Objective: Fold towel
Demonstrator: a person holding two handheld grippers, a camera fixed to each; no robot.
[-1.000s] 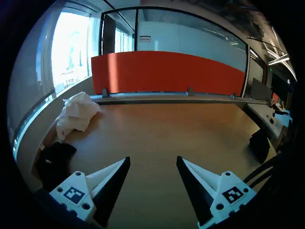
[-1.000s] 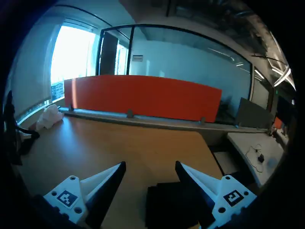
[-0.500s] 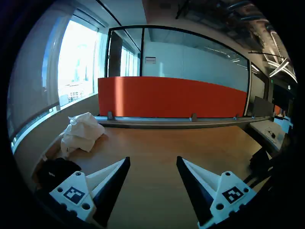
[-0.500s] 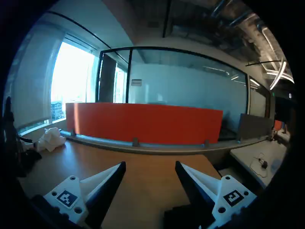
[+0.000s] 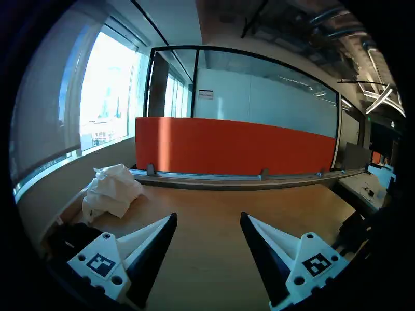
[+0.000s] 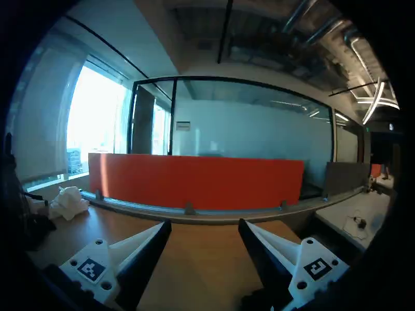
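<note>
One crumpled white towel (image 5: pixel 111 191) lies on bench (image 5: pixel 228 205), ahead and left of left gripper (image 5: pixel 207 215) jaws, well apart; far ahead-left of right gripper (image 6: pixel 205 223) jaws. Both jaws released, spread apart. Orange divider (image 5: pixel 233 146) stands beyond bench.

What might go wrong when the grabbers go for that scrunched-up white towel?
1. The towel is a crumpled heap with no corner showing, so the open left gripper may pinch several layers at once, making a lumpy fold.
2. A dark bundle lies nearer that gripper than the towel does; it might get snagged or dragged.
3. The towel sits near the left edge of the table, so a push could slide it off.
</note>
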